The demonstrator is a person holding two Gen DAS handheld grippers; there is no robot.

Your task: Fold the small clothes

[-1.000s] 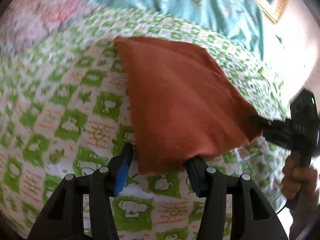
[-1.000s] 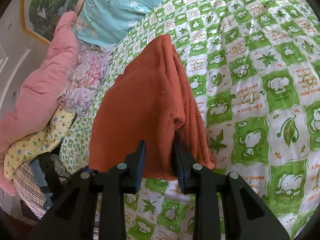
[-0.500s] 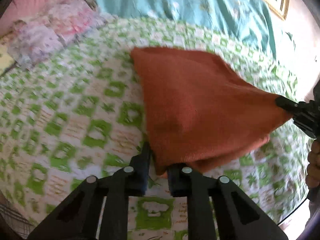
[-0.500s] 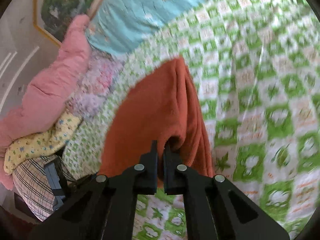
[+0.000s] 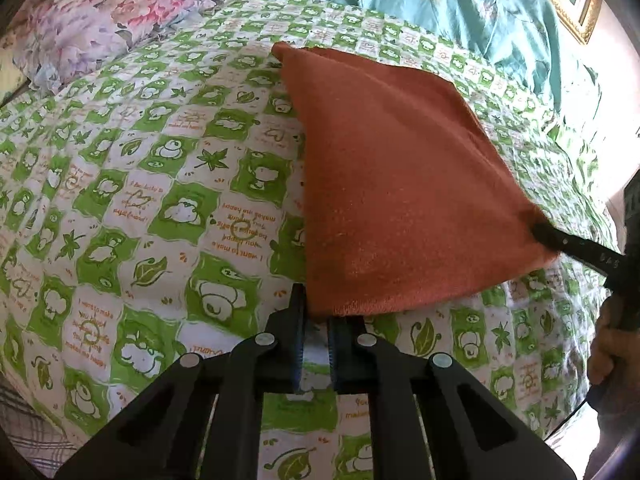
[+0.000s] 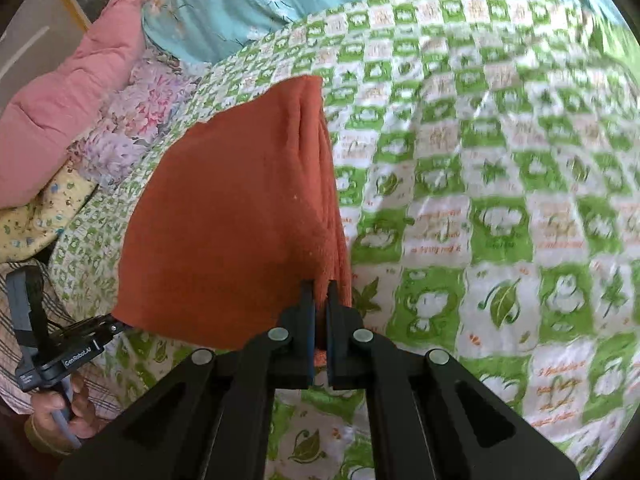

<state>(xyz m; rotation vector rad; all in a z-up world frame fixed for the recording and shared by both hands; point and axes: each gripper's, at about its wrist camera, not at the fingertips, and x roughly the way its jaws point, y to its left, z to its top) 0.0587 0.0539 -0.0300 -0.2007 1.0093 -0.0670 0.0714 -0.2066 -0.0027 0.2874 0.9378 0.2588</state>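
- Left wrist view: black left gripper (image 5: 316,316), jaws just closed from wide apart, clenched on the near corner of the rust-orange terry cloth (image 5: 396,184).
- Right wrist view: black right gripper (image 6: 320,300), jaws just closed, clamped on the cloth's other near corner, where folded layers bunch.
- Cloth: near edge now raised taut between both grippers; earlier it sagged. Far corners rest on the green-and-white checked bedspread (image 5: 160,184).
- Open room: bare bedspread left of the cloth in the left view, right of it in the right view.
- Far edge: floral pillow (image 5: 92,20), turquoise quilt (image 5: 460,4), pink padded quilt (image 6: 68,96).
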